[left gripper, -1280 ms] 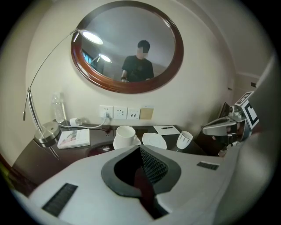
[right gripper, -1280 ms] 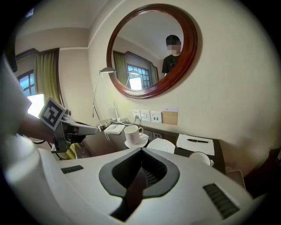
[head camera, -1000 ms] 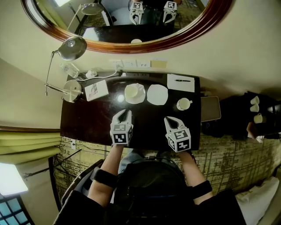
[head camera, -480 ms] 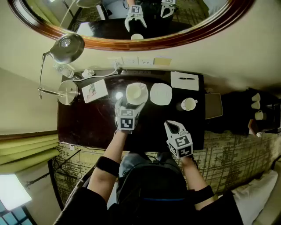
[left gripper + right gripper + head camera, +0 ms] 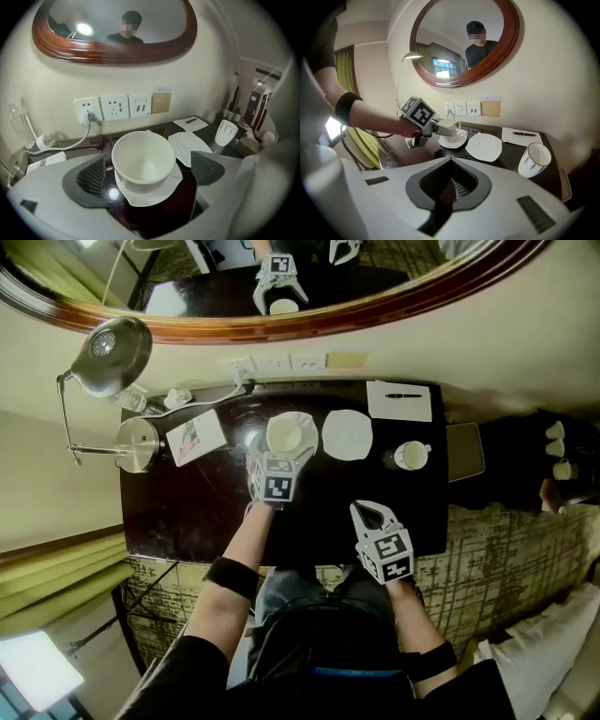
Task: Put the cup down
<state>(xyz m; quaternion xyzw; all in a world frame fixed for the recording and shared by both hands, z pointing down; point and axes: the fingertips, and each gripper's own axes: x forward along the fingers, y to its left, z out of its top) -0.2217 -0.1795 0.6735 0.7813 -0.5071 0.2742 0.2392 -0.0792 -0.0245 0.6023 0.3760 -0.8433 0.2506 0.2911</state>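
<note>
Left gripper point(image 5: 149, 169): fingers point(image 5: 93, 176) spread wide, jaws just been opening. They straddle the white ceramic cup point(image 5: 143, 159) at 9 and 3 o'clock, pads clear of its wall as far as I can see.

Cup stands upright on a white scalloped saucer point(image 5: 150, 196) on the dark glossy tabletop point(image 5: 187, 493). Mouth up, long axis vertical, handle at 12 o'clock, on the far rim.

Left hand is much the nearer. Right gripper point(image 5: 450, 187): fingers together, empty, well apart at 5 o'clock from the cup.
</note>
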